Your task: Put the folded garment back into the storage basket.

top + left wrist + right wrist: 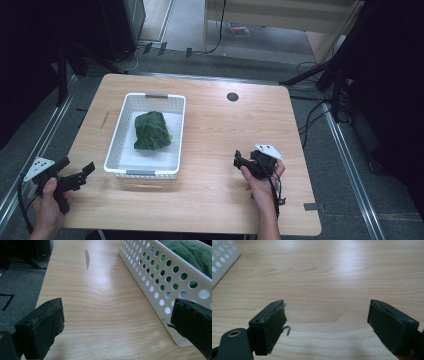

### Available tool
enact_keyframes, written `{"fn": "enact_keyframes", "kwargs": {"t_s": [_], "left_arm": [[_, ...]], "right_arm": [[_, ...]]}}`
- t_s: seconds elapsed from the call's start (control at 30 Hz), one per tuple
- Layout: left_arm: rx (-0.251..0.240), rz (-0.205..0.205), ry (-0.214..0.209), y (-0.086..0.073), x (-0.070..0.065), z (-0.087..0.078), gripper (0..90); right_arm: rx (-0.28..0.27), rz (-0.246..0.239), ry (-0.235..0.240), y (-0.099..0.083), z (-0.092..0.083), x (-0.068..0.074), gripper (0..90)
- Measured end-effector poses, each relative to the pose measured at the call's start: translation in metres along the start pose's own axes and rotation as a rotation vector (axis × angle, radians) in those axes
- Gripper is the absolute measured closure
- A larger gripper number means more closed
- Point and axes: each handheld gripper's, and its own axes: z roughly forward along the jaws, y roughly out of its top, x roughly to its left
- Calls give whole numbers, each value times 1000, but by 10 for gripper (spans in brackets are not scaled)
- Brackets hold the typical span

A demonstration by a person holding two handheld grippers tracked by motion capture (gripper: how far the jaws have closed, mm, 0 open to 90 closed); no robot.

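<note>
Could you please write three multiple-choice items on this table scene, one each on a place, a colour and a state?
1. Where does the green cloth lie?
A. On the bare table beside the basket
B. Inside the white basket
C. Between the jaws of the right gripper

2. What colour is the basket?
A. White
B. Blue
C. Black

3. How do the jaws of the right gripper stand?
A. Shut on the cloth
B. Shut on the basket's rim
C. Apart, with nothing between them

Answers:
1 B: the high view shows the cloth bunched within the basket's walls.
2 A: its perforated wall shows white in the high view and the left gripper view.
3 C: the right gripper view shows bare wooden table between its two pads.
</note>
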Motion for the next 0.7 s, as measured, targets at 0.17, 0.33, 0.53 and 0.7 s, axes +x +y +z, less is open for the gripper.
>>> {"fn": "enact_keyframes", "kwargs": {"t_s": [0.17,0.33,0.53,0.7], "left_arm": [[-2,-1,0,0,0,0,0],[-4,-5,0,0,0,0,0],[-3,-3,0,0,0,0,0],[0,0,1,0,0,0,0]], "right_arm": [[0,0,-25,-6,-2,-13,152],[13,-9,-45,-13,-4,-24,152],[5,-9,-57,-19,-14,-39,150],[12,-1,-85,-24,-21,-55,149]]}}
